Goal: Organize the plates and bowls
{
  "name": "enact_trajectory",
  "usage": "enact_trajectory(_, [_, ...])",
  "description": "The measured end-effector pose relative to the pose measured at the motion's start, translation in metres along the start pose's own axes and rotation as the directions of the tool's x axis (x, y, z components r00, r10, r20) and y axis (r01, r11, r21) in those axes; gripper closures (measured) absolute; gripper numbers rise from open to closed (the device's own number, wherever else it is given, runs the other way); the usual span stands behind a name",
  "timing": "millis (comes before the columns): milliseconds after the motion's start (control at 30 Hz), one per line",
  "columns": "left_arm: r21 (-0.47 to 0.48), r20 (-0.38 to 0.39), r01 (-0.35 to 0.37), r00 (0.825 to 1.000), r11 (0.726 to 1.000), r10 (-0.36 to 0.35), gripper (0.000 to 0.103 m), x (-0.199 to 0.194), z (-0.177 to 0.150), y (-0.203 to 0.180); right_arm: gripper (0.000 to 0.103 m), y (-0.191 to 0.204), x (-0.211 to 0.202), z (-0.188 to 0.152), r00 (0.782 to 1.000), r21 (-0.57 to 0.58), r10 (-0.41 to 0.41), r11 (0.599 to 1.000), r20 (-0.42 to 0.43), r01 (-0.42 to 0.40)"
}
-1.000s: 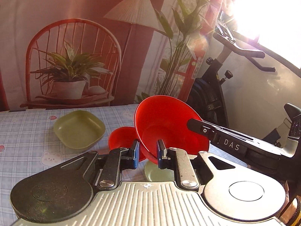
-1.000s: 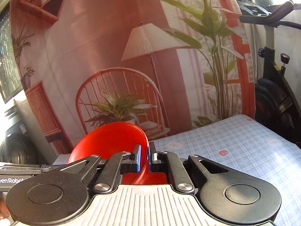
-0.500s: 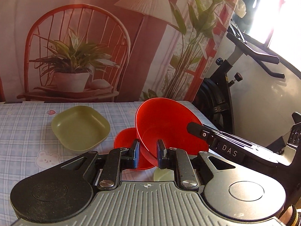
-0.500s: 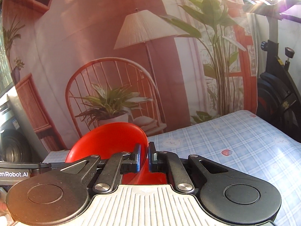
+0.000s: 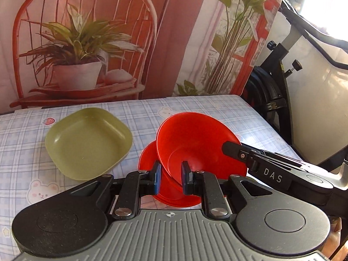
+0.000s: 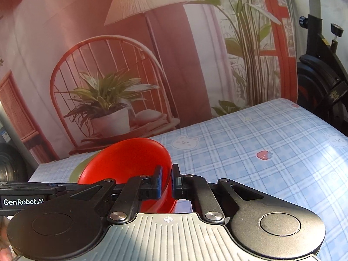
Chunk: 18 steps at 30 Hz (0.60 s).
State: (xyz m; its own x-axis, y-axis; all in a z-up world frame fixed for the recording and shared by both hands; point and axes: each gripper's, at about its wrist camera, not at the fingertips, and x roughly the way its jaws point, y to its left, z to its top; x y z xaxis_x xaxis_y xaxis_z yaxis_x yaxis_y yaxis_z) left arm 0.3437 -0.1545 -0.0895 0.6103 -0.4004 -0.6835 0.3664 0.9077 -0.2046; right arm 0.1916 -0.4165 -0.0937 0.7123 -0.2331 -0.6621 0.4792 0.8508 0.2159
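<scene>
A red bowl [image 5: 195, 139] is held tilted over the table by both grippers. My left gripper [image 5: 171, 175] is shut on its near rim. My right gripper [image 6: 165, 181] is shut on the opposite rim of the same bowl [image 6: 128, 158]; its body shows at the right of the left wrist view [image 5: 271, 169]. A second red dish [image 5: 150, 158] lies on the table just under and left of the held bowl. A square olive-green plate [image 5: 89, 141] lies on the table to the left, and its edge peeks out behind the bowl in the right wrist view [image 6: 76, 171].
The table [image 6: 261, 143] has a blue checked cloth with bears and strawberries. A printed backdrop [image 5: 108, 32] of a chair, plant and lamp hangs behind it. A black exercise bike [image 5: 280, 82] stands off the table's right end.
Both grippers have lowered the red bowl toward the table and the red dish under it. The small pale green dish seen below the bowl earlier is out of sight.
</scene>
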Motion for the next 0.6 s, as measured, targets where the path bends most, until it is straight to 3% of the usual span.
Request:
enact_trajectory(400, [0.047,-0.05,-0.036,0.998,0.998,0.038,0.084,0.025,-0.001,0.002,0.095,-0.002,0.026,-0.015,0.998,-0.002,-0.022,1.0,-0.064,0.022])
enact_trajectory(500, [0.041,-0.057,-0.036,0.998,0.999,0.038,0.081,0.027,-0.001,0.005,0.092,-0.002,0.025,-0.016,0.997,-0.005,-0.03,1.0,-0.07,0.029])
enact_trajectory(600, [0.044,-0.059,-0.053,0.997,0.998,0.055,0.068,0.026,-0.001,0.006,0.092,-0.003,0.023,-0.017,0.996,-0.005,-0.044,0.999,-0.072,0.044])
